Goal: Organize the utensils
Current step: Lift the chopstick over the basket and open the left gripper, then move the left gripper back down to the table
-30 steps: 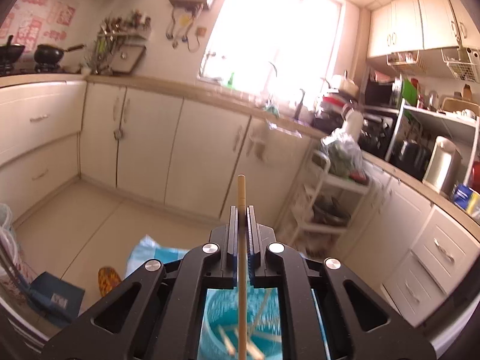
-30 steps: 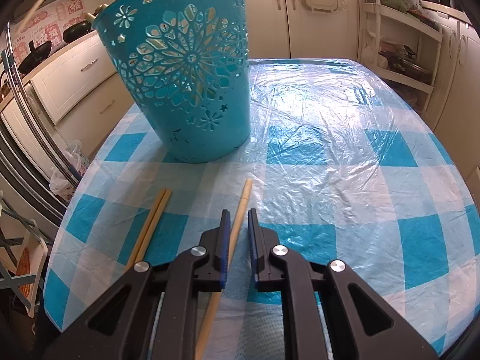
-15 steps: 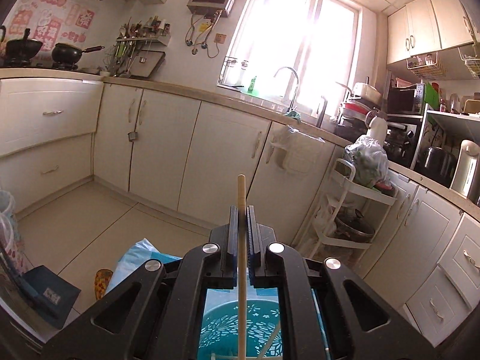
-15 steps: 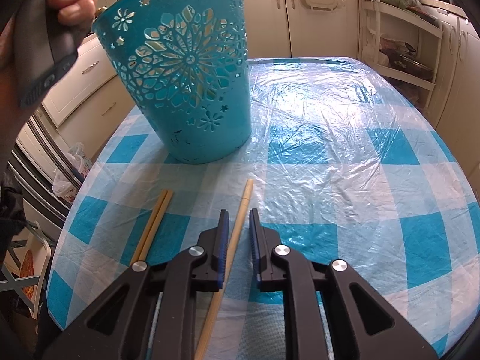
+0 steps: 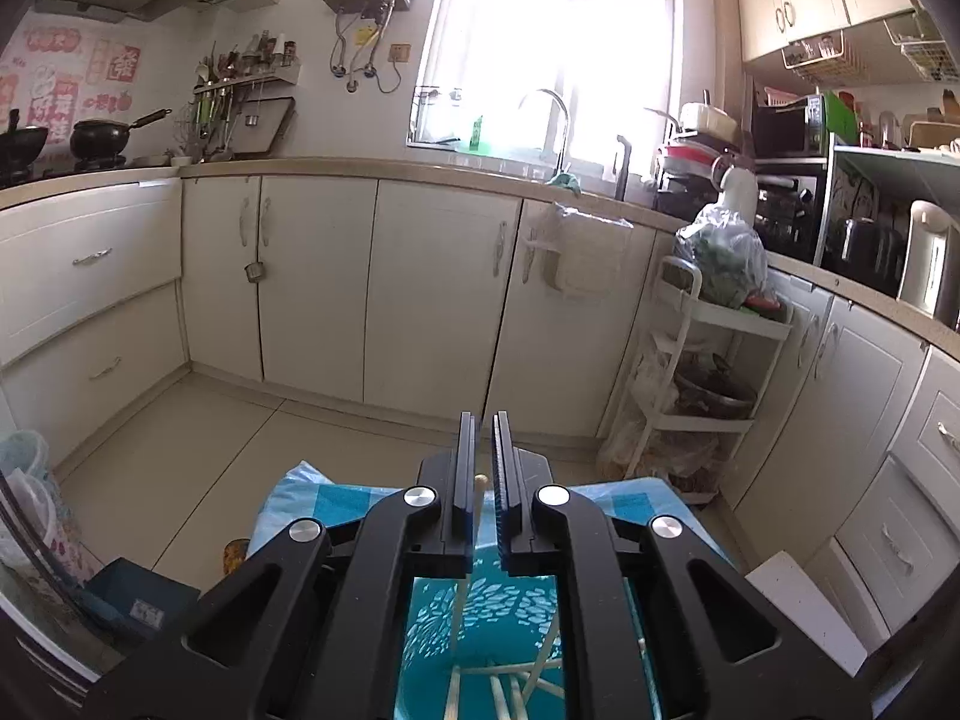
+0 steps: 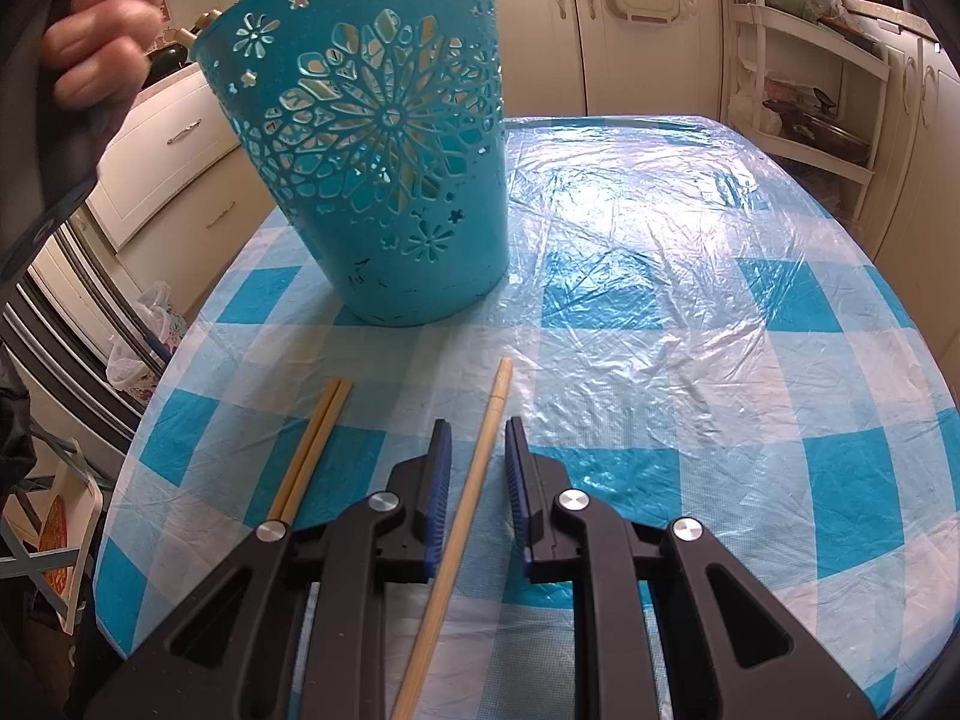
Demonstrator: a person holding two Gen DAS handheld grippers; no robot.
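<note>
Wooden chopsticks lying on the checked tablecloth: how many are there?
3. Two pale wooden chopsticks lie side by side at the left; a third lies alone just right of them. The turquoise cut-out plastic basket holds more, partly hidden.

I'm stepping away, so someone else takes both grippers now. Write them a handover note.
Left gripper: almost shut around a wooden chopstick pointing down into the turquoise cut-out plastic basket; grip unclear.
Right gripper: open, jaws just opening, straddling a single bamboo chopstick lying on the blue-checked tablecloth.
Done: several chopsticks in the basket.
Left: that one, plus the pair of chopsticks beside it.
</note>
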